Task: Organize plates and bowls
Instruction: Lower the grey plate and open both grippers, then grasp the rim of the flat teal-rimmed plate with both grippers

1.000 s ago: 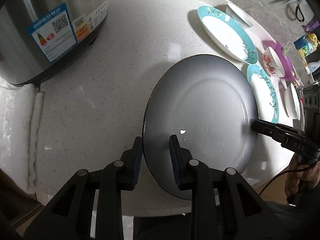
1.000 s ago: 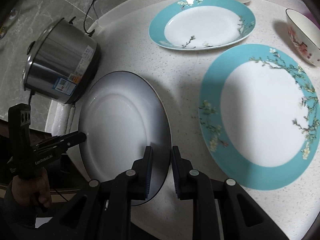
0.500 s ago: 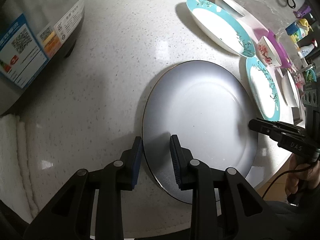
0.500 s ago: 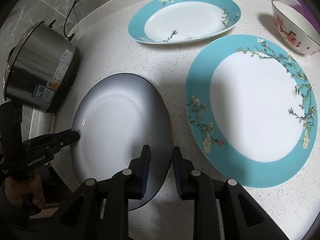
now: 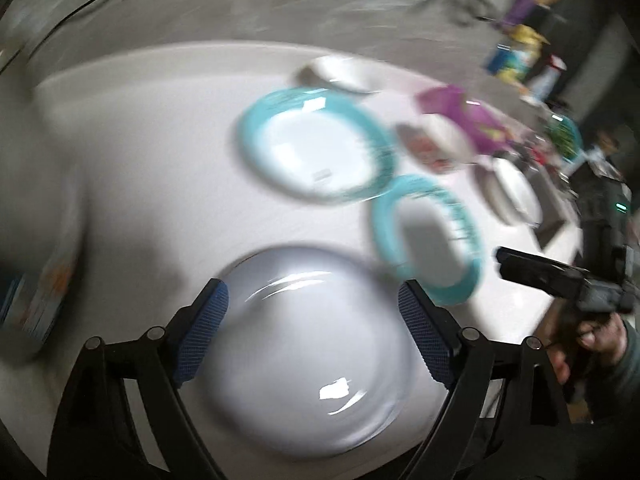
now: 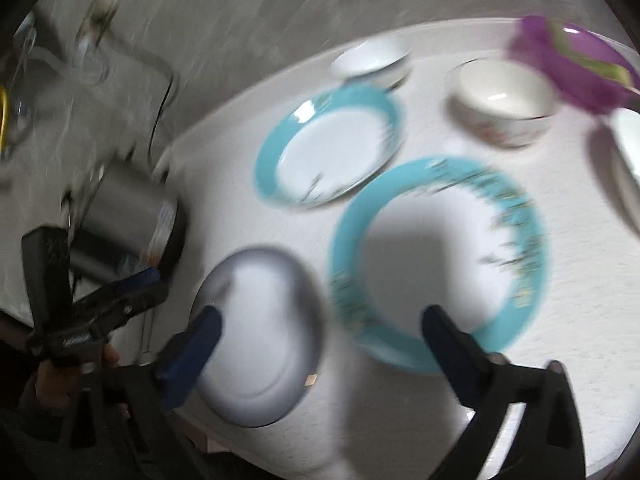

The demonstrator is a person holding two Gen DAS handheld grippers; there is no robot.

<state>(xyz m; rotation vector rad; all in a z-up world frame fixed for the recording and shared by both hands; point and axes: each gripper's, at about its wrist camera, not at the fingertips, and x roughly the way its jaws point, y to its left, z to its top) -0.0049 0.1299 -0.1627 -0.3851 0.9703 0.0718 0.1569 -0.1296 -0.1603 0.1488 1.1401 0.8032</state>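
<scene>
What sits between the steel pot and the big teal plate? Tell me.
The grey plate, flat on the counter, lies between the pot and big teal plate; right wrist view.

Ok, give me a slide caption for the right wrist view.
Motion-blurred: open right tool above the white table, between the grey-white plate and the large teal-rimmed plate.

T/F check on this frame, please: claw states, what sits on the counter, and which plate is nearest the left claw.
1. Both claws are open. True: the left claw and right claw have their fingers spread wide.
2. The left claw grips the grey plate. False: the fingers stand apart on either side, not closed on it.
3. Two teal-rimmed plates lie on the counter. True: the far one and the near one.
4. The teal plates are stacked. False: they lie side by side.
5. The metal pot sits on the grey plate. False: it stands beside it.
</scene>
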